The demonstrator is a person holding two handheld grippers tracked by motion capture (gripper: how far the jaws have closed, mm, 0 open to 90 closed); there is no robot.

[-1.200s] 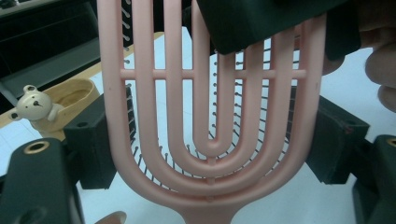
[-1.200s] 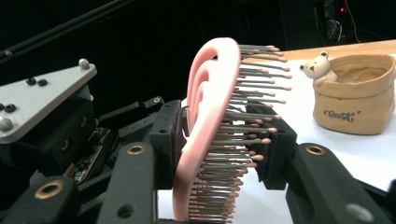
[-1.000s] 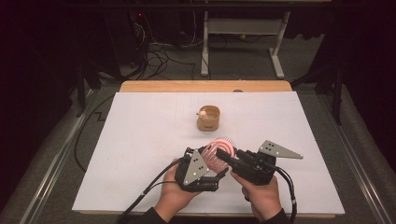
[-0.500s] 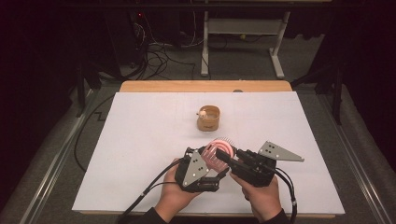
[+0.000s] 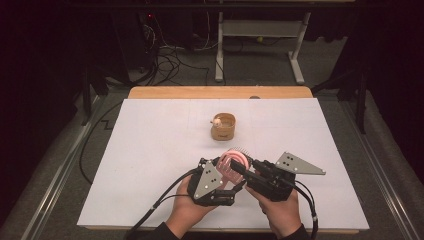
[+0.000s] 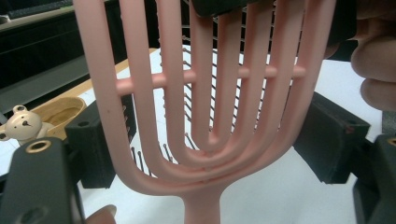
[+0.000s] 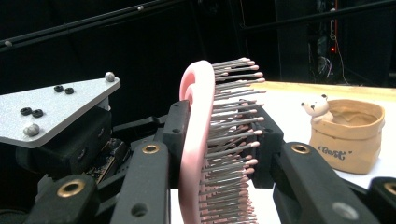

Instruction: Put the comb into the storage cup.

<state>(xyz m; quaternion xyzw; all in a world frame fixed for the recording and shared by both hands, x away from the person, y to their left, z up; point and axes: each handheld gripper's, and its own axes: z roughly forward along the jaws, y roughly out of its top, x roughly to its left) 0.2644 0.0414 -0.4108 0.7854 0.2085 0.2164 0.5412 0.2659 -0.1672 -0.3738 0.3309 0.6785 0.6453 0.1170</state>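
Pink hairbrush (image 5: pixel 234 162) held up off the table (image 5: pixel 150 150) near the middle of its front edge, between both grippers. Left gripper (image 5: pixel 227 186) has its jaws set either side of the brush head (image 6: pixel 205 107); whether the pads touch it I cannot tell. Right gripper (image 5: pixel 239 169) jaws pinch the brush head front and back, one pad on the pink back, the other against the bristles (image 7: pixel 229 135). Brush stands on edge, bristles pointing toward the table's right side. Tan cup (image 5: pixel 223 127) with a small bear figure (image 5: pixel 217 121) on its rim sits apart from the brush, toward the table's back edge, centre.
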